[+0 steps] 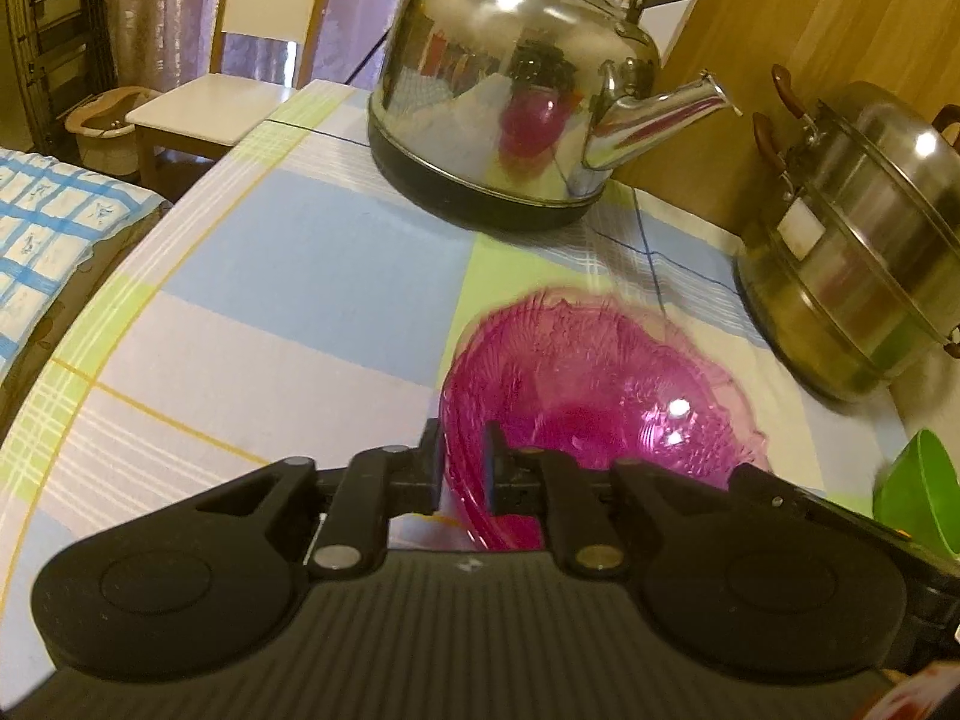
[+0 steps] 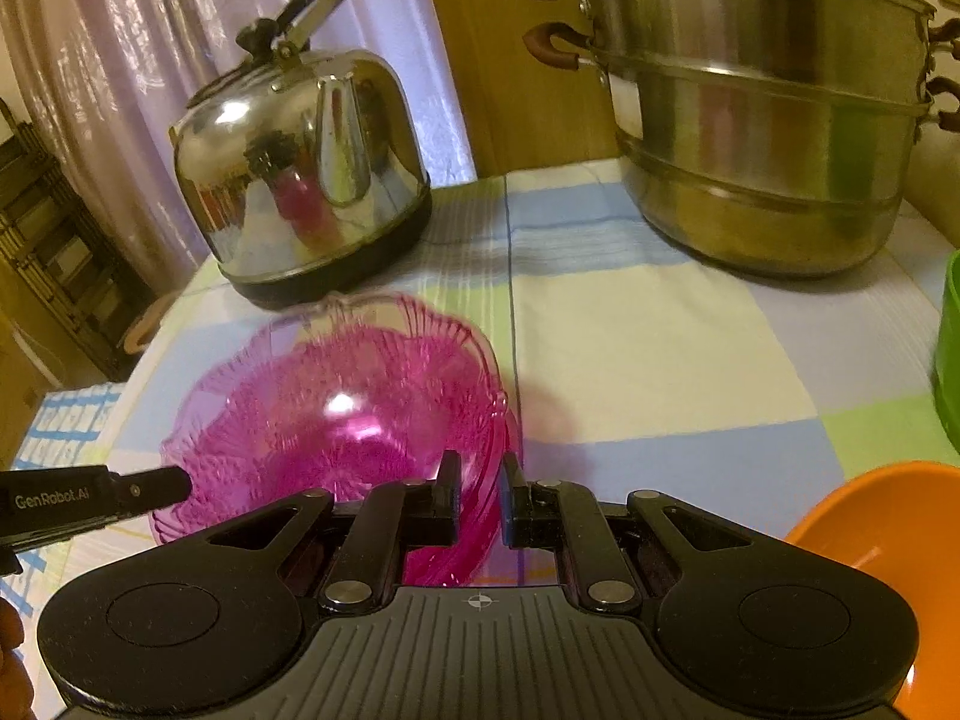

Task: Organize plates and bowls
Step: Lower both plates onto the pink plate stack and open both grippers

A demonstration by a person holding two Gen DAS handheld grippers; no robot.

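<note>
A see-through pink bowl (image 1: 600, 396) with a scalloped rim sits on the checked tablecloth (image 1: 270, 276), low and right of centre in the left wrist view and low and left of centre in the right wrist view. The left gripper (image 1: 467, 468) has its jaws set narrow, one on each side of the bowl's rim at the near edge; whether the pads press the rim cannot be told. The right gripper (image 2: 480, 498) is likewise narrow, its jaws straddling the opposite rim of the same bowl, and its contact cannot be told either. The left gripper also shows at the lower left of the right wrist view, its tip at the bowl's rim. A steel kettle (image 1: 516, 84) stands behind the bowl in the upper middle, and a stacked steel pot (image 2: 768, 120) at the upper right. A green bowl (image 1: 918, 492) lies at the right edge, and an orange bowl (image 2: 888, 540) at the lower right corner.
</note>
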